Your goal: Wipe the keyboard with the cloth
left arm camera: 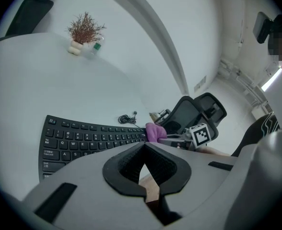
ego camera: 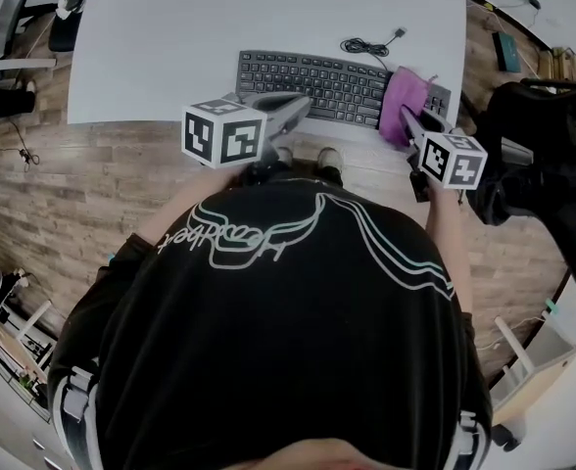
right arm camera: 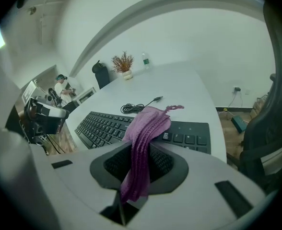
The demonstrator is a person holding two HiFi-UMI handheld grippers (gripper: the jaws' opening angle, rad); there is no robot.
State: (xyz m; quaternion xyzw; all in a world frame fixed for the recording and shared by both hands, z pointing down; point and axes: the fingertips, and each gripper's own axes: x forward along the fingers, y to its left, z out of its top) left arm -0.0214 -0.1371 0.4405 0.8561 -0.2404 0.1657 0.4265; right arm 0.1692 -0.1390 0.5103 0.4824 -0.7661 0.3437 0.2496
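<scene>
A black keyboard (ego camera: pixel 317 84) lies near the front edge of the white table (ego camera: pixel 219 27). My right gripper (ego camera: pixel 410 120) is shut on a purple knitted cloth (ego camera: pixel 404 101), which hangs over the keyboard's right end. In the right gripper view the cloth (right arm camera: pixel 148 123) runs up between the jaws of the gripper (right arm camera: pixel 148 145) and drapes onto the keys (right arm camera: pixel 102 126). My left gripper (ego camera: pixel 290 109) hovers at the keyboard's front edge near its middle. Its jaws (left arm camera: pixel 144 145) meet at the tips with nothing between them, and the keyboard (left arm camera: pixel 83 140) lies just ahead.
A coiled black cable (ego camera: pixel 371 44) lies behind the keyboard. A small potted plant (left arm camera: pixel 85 32) and a bottle (left arm camera: pixel 97 47) stand at the table's far side. A black office chair (ego camera: pixel 552 164) is to the right, beyond the table edge.
</scene>
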